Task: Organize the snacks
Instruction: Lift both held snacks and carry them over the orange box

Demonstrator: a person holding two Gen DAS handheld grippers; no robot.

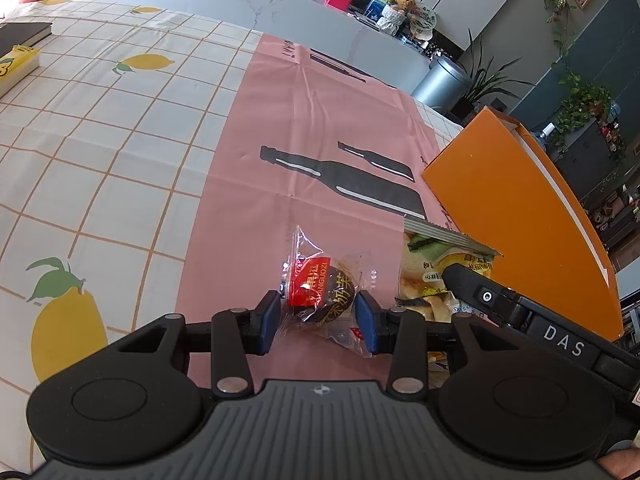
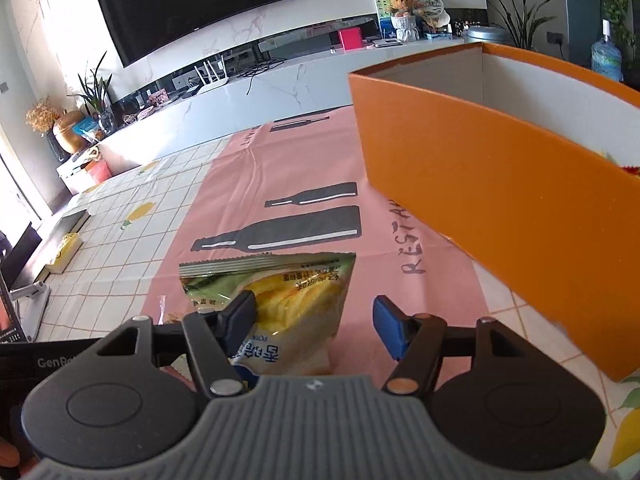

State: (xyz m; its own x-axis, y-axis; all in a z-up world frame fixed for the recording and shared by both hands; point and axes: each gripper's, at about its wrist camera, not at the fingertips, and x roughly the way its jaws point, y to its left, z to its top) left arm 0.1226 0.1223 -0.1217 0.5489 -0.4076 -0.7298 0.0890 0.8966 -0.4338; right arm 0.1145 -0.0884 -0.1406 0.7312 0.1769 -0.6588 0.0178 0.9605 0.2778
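On the pink mat, our left gripper [image 1: 317, 317] pinches a wrapped sweet [image 1: 320, 294], ready to carry; our right gripper [image 2: 315, 326] stands spread around the chip bag [image 2: 280, 300] — the orange box [image 2: 500, 200] waits at two o'clock.

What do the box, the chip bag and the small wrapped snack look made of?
Box: likely cardboard, matte orange outside, white inside, with thin straight walls. Chip bag: glossy printed plastic film with a crimped end seal. Wrapped snack: clear crinkly plastic wrapper that glints; the dark content shows through.
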